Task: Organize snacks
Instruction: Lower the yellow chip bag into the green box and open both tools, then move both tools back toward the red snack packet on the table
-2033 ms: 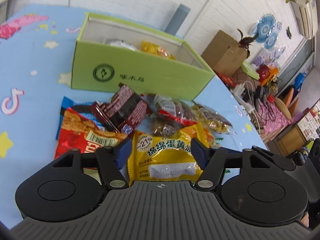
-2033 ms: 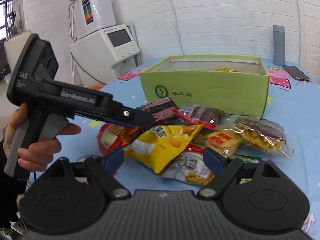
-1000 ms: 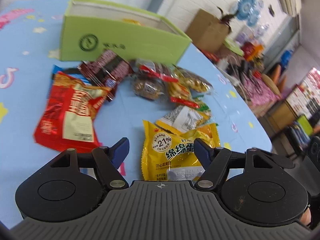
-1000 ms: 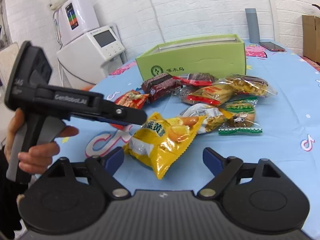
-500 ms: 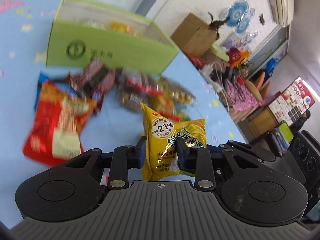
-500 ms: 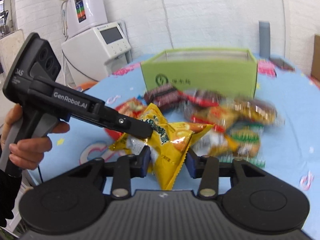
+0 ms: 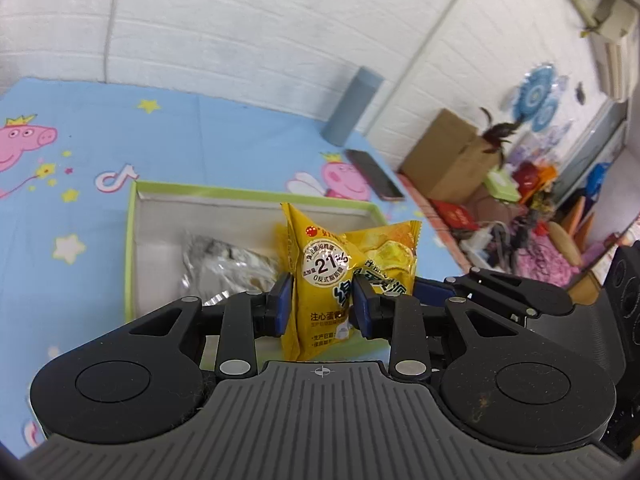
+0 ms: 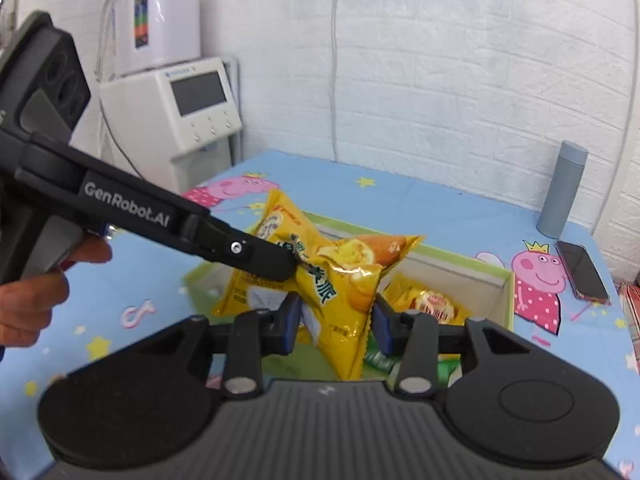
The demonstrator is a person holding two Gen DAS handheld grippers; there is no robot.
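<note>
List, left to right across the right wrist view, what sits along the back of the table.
White machine with a grey screen → yellow foil snack packet → grey cylindrical bottle → dark flat phone.

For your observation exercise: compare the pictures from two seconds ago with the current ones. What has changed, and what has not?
Both claws, open before, closed on the yellow snack packet: the left claw and the right claw each pinch it. It left the tablecloth and now hangs above the green box. Unchanged: the silver packet lies in the box, and the grey bottle stands behind.
</note>
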